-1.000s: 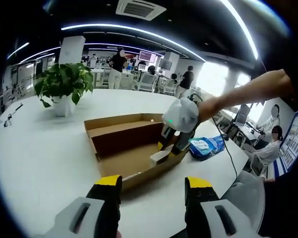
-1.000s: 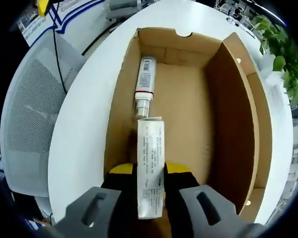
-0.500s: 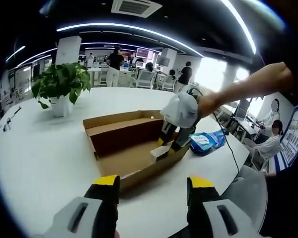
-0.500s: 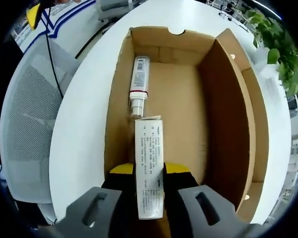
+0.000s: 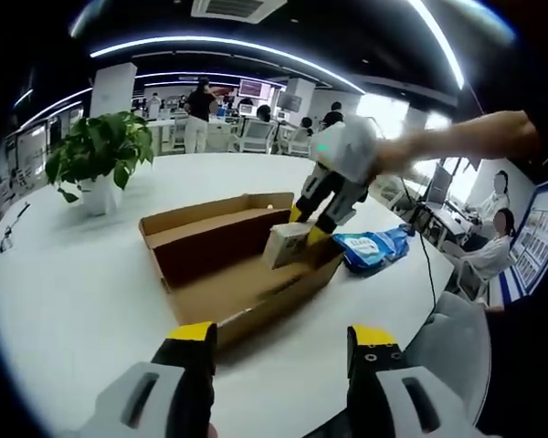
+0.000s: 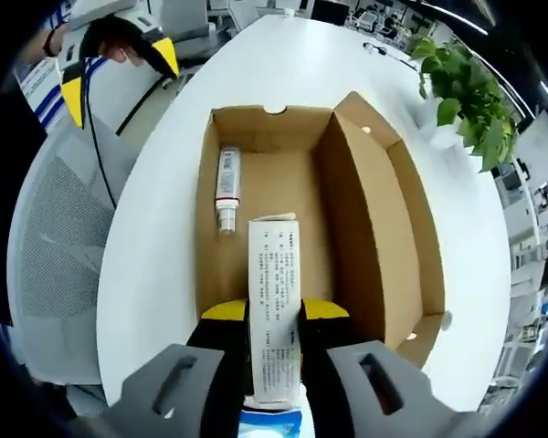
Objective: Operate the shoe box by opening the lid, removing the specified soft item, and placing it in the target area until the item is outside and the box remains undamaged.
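The brown shoe box point(image 5: 228, 274) lies open on the white table, its lid point(image 6: 384, 219) folded back. My right gripper point(image 6: 274, 312) is shut on a white printed carton point(image 6: 274, 265) and holds it above the box; the left gripper view has this gripper point(image 5: 333, 178) with the carton point(image 5: 286, 245) over the box's right end. A white tube point(image 6: 226, 187) lies on the box floor along one wall. My left gripper point(image 5: 280, 338) is open with nothing between its fingers, in front of the box and apart from it; it appears as the other gripper point(image 6: 119, 46) in the right gripper view.
A blue packet point(image 5: 370, 248) lies on the table just right of the box, and its edge point(image 6: 269, 424) peeks below my right jaws. A potted plant point(image 5: 96, 160) stands at the back left. A grey mesh chair point(image 6: 46, 255) sits by the table edge. People are in the background.
My right gripper has risen with the carton, lifting it off the box floor to above the box. The left gripper has stayed open, its view shifted slightly.
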Motion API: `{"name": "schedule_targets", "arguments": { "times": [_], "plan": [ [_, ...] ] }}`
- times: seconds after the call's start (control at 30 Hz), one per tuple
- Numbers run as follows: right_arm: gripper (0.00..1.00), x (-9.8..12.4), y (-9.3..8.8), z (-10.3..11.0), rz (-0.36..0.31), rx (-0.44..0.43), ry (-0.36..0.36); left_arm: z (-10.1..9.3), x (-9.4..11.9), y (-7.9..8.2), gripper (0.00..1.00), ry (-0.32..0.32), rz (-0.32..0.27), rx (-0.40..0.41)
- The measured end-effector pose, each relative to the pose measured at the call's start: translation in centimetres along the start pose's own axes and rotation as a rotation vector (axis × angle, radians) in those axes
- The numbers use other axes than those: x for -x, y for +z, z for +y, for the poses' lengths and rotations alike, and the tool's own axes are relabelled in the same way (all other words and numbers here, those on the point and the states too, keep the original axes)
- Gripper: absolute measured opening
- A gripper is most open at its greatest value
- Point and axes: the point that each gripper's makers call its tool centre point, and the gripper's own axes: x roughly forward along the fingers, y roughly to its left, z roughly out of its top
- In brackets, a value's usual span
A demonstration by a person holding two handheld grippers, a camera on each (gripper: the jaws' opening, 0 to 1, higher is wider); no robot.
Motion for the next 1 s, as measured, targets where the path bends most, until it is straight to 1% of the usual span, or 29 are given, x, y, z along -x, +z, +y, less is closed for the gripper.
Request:
{"name": "schedule_targets", "arguments": {
  "times": [0.1, 0.23, 0.4, 0.57, 0.7, 0.77, 1.0],
  "plan": [
    [0.17, 1.1, -0.1, -0.2, -0.010, -0.012, -0.010, -0.2, 0.0, 0.2, 0.58, -0.005, 0.003, -0.008],
    [0.17, 2.5, -0.4, -0.2, -0.008, -0.004, -0.023, -0.4, -0.1, 0.6, 0.58, -0.010, 0.004, -0.015],
    [0.18, 3.8, -0.5, -0.1, -0.011, -0.004, -0.025, -1.0, -0.4, 1.4, 0.58, -0.020, 0.001, -0.032],
    [0.18, 5.2, -1.4, 0.0, 0.003, 0.007, -0.037, -1.7, -0.6, 1.9, 0.58, -0.034, -0.003, -0.048],
    [0.18, 6.6, -3.1, -0.1, 0.020, -0.002, -0.057, -2.3, -1.1, 1.8, 0.58, -0.049, 0.007, -0.063],
    [0.18, 7.5, -4.3, 0.1, 0.029, -0.014, -0.070, -2.6, -1.3, 1.8, 0.58, -0.055, 0.010, -0.066],
    [0.18, 10.0, -9.5, 1.2, 0.062, -0.094, -0.108, -4.2, -2.7, 2.0, 0.58, -0.092, 0.025, -0.089]
  ]
}}
